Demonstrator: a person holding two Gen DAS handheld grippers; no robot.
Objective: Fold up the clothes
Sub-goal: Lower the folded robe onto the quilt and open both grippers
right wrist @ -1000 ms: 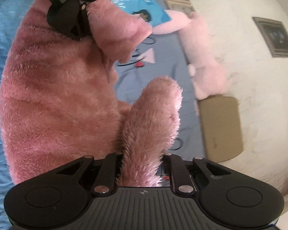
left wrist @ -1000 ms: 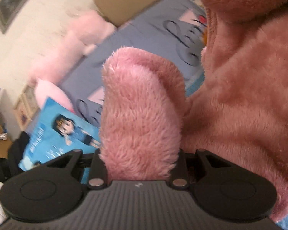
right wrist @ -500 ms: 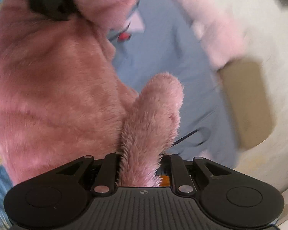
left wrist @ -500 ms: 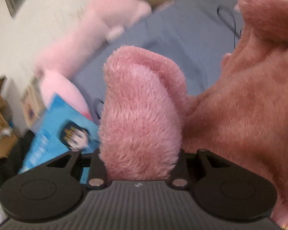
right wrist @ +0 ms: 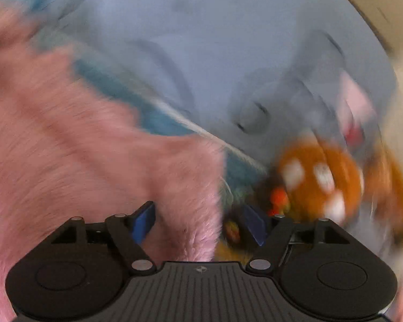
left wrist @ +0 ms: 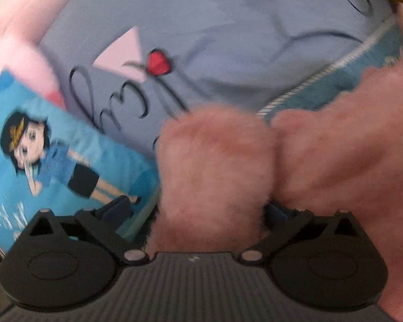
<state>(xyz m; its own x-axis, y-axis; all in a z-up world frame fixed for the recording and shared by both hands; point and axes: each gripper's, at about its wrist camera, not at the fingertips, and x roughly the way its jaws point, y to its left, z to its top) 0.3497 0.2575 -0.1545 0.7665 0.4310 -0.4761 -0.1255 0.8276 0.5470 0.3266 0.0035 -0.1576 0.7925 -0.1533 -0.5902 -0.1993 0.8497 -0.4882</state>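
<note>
Now both grippers wide open. Left gripper (left wrist: 211,214) and right gripper (right wrist: 198,222) each have fold of pink fleece garment (left wrist: 335,155) loose between jaws, unclamped. Garment lies on bed (left wrist: 228,26), likely set down mid-fold. Views blurred.

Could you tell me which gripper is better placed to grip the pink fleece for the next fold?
Probably left: the pink fleece nearly fills the gap of the open left gripper, whereas only its edge sits off-centre in the open right gripper.
</note>
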